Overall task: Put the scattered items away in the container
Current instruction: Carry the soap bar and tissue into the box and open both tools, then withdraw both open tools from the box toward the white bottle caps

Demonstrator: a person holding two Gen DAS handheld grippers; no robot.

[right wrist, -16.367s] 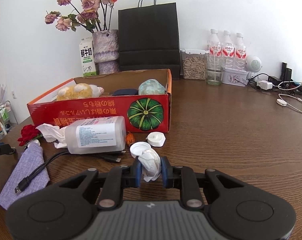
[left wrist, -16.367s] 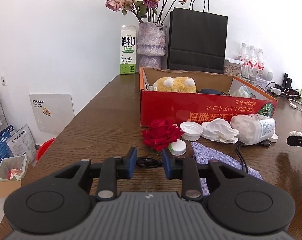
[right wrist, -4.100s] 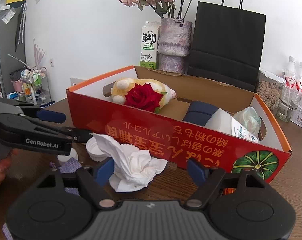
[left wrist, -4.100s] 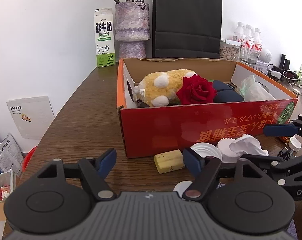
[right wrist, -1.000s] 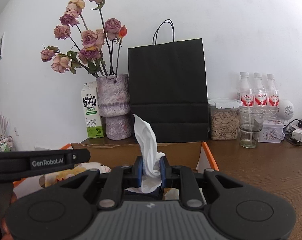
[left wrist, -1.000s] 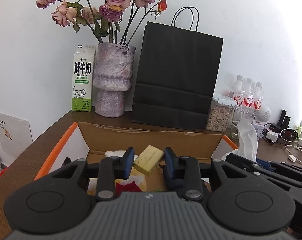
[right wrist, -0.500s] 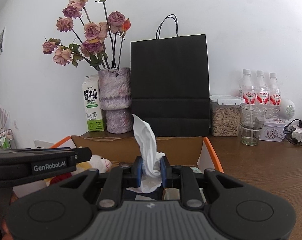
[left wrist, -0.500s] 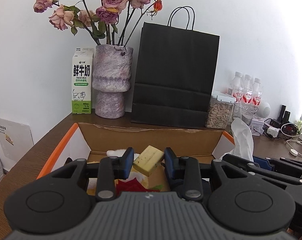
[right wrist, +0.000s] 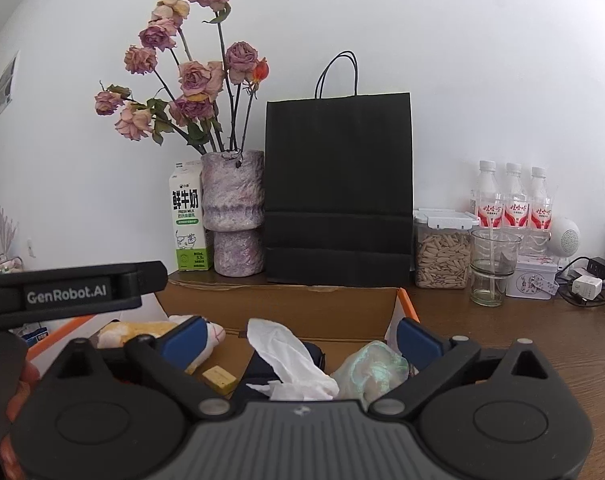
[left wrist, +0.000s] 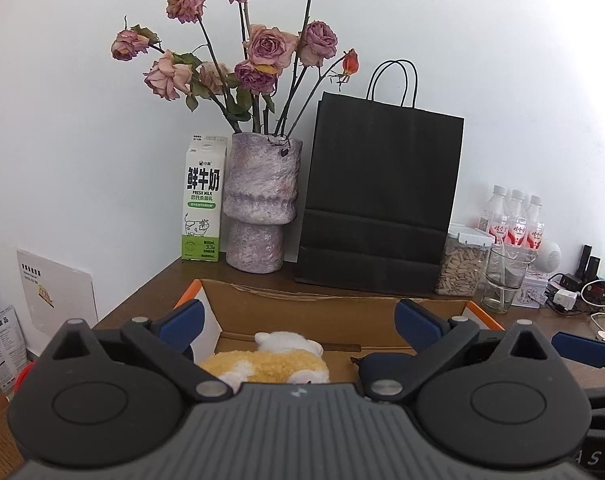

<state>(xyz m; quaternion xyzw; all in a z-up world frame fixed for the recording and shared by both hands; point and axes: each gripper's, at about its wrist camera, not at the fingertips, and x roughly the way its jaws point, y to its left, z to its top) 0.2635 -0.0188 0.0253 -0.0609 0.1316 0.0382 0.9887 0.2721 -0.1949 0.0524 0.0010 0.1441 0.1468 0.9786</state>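
Note:
My left gripper is open and empty above the cardboard box. A yellow plush toy lies in the box below it. My right gripper is open and empty above the same box. In the right wrist view a crumpled white tissue and a small yellow block lie inside the box, with the plush at the left and a pale green bundle at the right. The left gripper's arm crosses the left of that view.
Behind the box stand a milk carton, a purple vase of dried roses and a black paper bag. At the right are a seed jar, a glass, water bottles and chargers with cables.
Both grippers opened. The yellow block dropped from my left gripper and the tissue from my right gripper; both now lie in the box.

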